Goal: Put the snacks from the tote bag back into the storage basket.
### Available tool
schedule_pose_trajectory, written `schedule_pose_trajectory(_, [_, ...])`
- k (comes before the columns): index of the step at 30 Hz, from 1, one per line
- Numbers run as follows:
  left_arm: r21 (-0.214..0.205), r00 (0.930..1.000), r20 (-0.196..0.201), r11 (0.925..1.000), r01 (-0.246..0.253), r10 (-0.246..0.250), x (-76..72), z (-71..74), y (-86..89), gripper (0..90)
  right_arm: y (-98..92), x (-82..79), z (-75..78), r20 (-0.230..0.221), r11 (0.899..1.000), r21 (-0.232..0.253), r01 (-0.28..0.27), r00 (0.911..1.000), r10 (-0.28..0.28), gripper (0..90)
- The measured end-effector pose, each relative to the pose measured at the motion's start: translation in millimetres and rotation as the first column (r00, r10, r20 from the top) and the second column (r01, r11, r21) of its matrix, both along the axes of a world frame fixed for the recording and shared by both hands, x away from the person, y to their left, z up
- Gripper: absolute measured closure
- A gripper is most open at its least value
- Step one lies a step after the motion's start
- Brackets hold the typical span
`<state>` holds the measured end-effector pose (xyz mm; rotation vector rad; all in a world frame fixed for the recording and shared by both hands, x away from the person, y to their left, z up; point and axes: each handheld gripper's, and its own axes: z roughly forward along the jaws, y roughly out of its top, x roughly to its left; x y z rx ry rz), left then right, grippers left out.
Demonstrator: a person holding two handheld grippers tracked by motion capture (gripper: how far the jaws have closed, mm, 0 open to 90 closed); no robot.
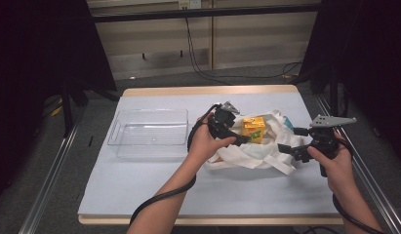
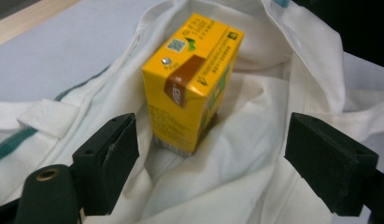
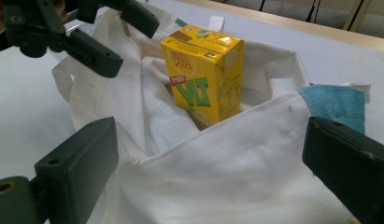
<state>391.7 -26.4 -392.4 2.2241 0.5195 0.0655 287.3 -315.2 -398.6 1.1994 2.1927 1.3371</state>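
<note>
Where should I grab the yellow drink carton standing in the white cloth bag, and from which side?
Grip the yellow drink carton across its upper body, on the two flat side faces. It stands upright with its top clear of the white cloth bag, whose folds hide the base. The left gripper probably suits: its open jaws already straddle the carton, so come in from above on that side.
</note>
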Motion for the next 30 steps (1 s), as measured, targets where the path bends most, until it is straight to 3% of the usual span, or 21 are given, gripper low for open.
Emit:
schedule_pose_trajectory(6, [0.008, 0.9999, 0.008, 0.9999, 0.01, -0.01, 9.5, -0.4, -10.4, 17.9, 4.6, -1.3, -4.1, -0.009, 1.0, -0.015, -0.021, 0.9997, 0.021, 3.6])
schedule_pose_trajectory(15, [0.024, 0.9997, 0.013, 0.9995, 0.022, -0.022, 18.1, -0.5, -23.4, 18.4, 5.6, -0.5, -9.0, -0.013, 0.999, -0.002, -0.043, 0.999, 0.043, 3.6])
schedule_pose_trajectory(20, [0.012, 0.9994, 0.018, 0.9995, 0.029, -0.029, 23.9, -5.2, -27.2, 18.3, 4.4, 0.6, -12.2, -0.021, 0.999, 0.021, -0.048, 0.9986, 0.049, 3.7])
schedule_pose_trajectory(30, [0.051, 0.9977, 0.034, 0.9971, 0.056, -0.058, 29.7, -9.2, -39.4, 23.8, 3.3, 0.6, -13.2, -0.018, 0.998, 0.037, -0.049, 0.9986, 0.05, 3.7])
